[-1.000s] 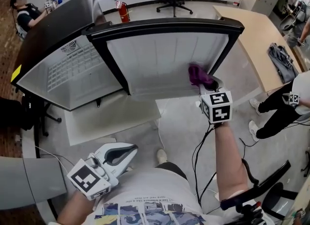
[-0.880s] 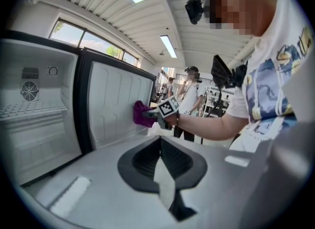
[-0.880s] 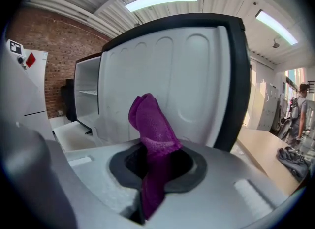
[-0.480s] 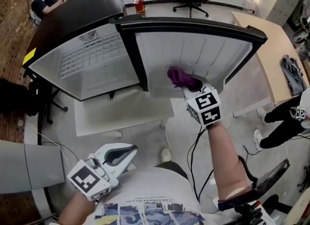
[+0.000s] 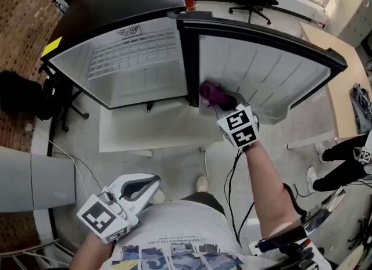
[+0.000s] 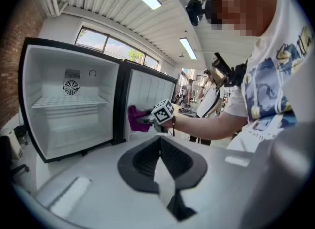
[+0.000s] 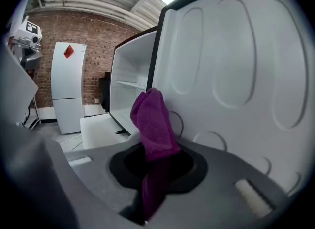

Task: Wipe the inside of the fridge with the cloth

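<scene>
Down by your waist, well short of the fridge (image 5: 116,83), your left gripper (image 5: 152,182) is idling, jaws together, nothing between them. Ahead, your right gripper (image 5: 226,106) is clamping the purple cloth (image 5: 213,93), its long axis sticking out past the tips. The cloth is sitting against the open door's liner (image 5: 273,71), just beside the hinge post (image 5: 189,60). The fridge cavity is lying left of that post, so the right arm is nearer. The liner is offering open room rightward, while the wire shelf (image 5: 125,54) is splitting the cavity.

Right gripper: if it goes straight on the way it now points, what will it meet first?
The purple cloth held by the right gripper leads; it would most likely meet the inner panel of the open fridge door, near its hinge edge. Whether it already touches is unclear.
</scene>
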### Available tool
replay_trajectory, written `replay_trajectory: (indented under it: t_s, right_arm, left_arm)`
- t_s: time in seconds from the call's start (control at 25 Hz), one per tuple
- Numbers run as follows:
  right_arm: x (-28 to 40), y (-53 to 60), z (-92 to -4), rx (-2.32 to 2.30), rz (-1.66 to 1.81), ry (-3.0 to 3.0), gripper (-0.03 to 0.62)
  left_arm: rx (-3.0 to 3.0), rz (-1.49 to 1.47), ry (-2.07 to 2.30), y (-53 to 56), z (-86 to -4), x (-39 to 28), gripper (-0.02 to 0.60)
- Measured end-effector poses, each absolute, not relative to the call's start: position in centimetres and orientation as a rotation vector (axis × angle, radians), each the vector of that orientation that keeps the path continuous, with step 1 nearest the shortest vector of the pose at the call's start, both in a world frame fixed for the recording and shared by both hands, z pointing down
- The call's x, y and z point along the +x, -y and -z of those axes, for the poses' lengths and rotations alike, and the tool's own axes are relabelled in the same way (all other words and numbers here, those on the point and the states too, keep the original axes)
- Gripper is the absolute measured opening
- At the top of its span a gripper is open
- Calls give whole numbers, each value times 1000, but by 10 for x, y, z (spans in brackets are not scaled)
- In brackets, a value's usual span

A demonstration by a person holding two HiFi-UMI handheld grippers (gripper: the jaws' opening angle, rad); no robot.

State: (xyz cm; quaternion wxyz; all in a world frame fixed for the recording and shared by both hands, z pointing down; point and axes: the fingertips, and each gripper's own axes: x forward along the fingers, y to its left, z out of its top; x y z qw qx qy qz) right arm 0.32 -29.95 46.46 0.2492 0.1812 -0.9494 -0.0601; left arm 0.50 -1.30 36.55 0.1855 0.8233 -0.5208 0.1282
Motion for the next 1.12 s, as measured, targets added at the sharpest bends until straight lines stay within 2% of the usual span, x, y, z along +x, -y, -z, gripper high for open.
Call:
replay_trajectory:
  t_s: [0.48, 1.12]
  right_arm:
    - [34, 321, -487, 584, 156, 2501, 52]
    - [146, 368, -490, 880, 138, 2347, 52]
  left_arm:
    - [2329, -380, 1451, 17, -365, 17, 6]
    - [2427, -422, 1305, 42, -366, 52, 6]
